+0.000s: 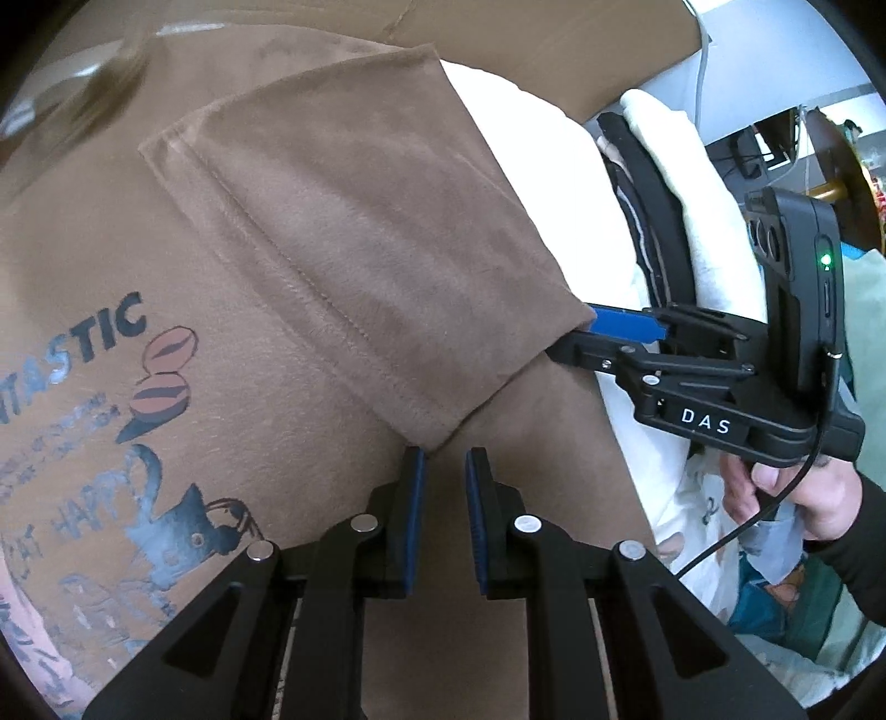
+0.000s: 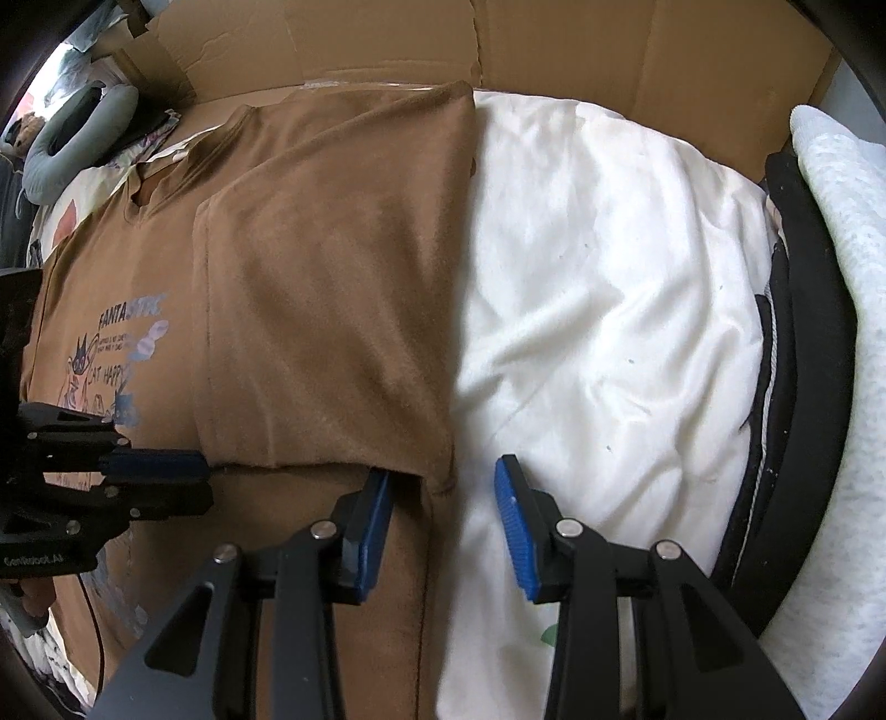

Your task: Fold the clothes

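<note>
A brown T-shirt [image 1: 83,232] [image 2: 138,266] with a cat and "FANTASTIC" print lies flat. Its right side and sleeve [image 1: 360,221] [image 2: 321,304] are folded over onto the body. My left gripper [image 1: 446,476] [image 2: 210,481] hovers at the sleeve's hem corner. Its jaws stand a narrow gap apart with nothing between them, and the corner just meets the left pad's tip. My right gripper [image 2: 443,515] [image 1: 576,335] is open over the shirt's folded right edge. That edge lies between its pads, which do not press on it.
A rumpled white cloth [image 2: 609,277] lies under the shirt and to its right. Cardboard [image 2: 554,44] runs along the back. A black garment [image 2: 808,387] and a white knit [image 2: 841,232] lie at the right. A hand [image 1: 797,498] holds the right gripper.
</note>
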Action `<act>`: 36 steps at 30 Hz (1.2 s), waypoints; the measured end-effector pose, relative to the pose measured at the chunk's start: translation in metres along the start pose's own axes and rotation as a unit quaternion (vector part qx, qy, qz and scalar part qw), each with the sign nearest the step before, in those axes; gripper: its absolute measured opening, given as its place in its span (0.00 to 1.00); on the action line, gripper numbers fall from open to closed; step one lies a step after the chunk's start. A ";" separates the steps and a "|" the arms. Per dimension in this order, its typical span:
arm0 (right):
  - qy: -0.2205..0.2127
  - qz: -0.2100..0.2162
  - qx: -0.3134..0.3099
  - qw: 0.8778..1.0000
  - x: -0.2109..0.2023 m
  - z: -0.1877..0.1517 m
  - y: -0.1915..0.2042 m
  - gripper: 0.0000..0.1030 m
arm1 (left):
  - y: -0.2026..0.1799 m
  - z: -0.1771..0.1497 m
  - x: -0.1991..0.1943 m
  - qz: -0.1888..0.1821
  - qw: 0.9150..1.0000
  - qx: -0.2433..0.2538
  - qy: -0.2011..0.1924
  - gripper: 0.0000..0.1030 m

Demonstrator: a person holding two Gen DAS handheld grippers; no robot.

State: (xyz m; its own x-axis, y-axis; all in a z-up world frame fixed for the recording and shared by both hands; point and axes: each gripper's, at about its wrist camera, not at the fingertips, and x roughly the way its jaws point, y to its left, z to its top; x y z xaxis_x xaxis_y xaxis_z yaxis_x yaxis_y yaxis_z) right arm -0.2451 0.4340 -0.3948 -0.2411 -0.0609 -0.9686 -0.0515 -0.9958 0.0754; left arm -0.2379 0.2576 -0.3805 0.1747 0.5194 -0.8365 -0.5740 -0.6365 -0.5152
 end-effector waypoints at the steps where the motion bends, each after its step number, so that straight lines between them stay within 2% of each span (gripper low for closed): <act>1: 0.000 0.000 0.000 1.000 0.000 0.000 0.000 0.35 | -0.001 -0.001 0.000 0.004 1.000 0.004 -0.003 0.26; 2: 0.000 0.000 0.000 1.000 0.000 -0.001 0.000 0.35 | -0.003 -0.001 -0.001 0.010 1.000 0.011 -0.008 0.36; 3: 0.000 0.000 -0.001 1.000 0.000 -0.001 0.000 0.35 | -0.005 -0.001 -0.002 0.016 1.000 0.018 -0.013 0.53; 4: 0.001 0.000 -0.001 1.000 0.000 -0.001 0.000 0.34 | -0.007 -0.001 -0.003 0.020 0.999 0.021 -0.020 0.61; 6: 0.000 0.000 -0.002 1.000 0.000 -0.002 0.000 0.34 | -0.010 -0.002 -0.004 0.030 0.999 0.027 -0.031 0.61; 11: -0.001 -0.001 -0.002 1.000 -0.001 -0.004 -0.001 0.34 | -0.006 -0.001 0.003 0.022 0.999 0.019 -0.036 0.61; 12: -0.001 -0.001 -0.002 1.000 -0.001 -0.005 -0.001 0.35 | -0.005 0.000 0.005 0.024 0.999 0.018 -0.038 0.59; 14: -0.001 -0.001 -0.003 1.000 -0.001 -0.005 -0.001 0.35 | -0.003 -0.001 0.007 0.035 0.998 0.012 -0.042 0.50; 15: -0.002 -0.002 -0.003 1.000 -0.001 -0.006 -0.001 0.35 | -0.002 -0.001 0.008 0.039 0.998 0.009 -0.046 0.38; 16: -0.003 -0.002 -0.002 1.000 -0.001 -0.006 -0.001 0.35 | 0.000 0.000 0.009 0.037 0.998 0.008 -0.046 0.20; 19: -0.006 -0.004 -0.001 1.000 -0.001 -0.006 -0.001 0.35 | 0.006 0.002 0.011 0.035 0.998 0.009 -0.044 0.06; 28: -0.015 -0.025 -0.003 1.000 -0.001 -0.010 -0.002 0.31 | 0.011 0.014 -0.020 0.026 0.997 0.026 -0.062 0.05; 36: -0.016 -0.033 -0.006 0.999 0.000 -0.014 0.000 0.30 | 0.017 0.007 -0.018 0.038 0.997 0.041 -0.053 0.05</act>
State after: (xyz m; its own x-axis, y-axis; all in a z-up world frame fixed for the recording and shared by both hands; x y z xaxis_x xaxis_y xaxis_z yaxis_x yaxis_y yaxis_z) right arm -0.2316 0.4326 -0.3979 -0.2686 0.0074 -0.9632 -0.0569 -0.9983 0.0082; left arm -0.2564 0.2414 -0.3732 0.0453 0.5314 -0.8459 -0.6471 -0.6295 -0.4301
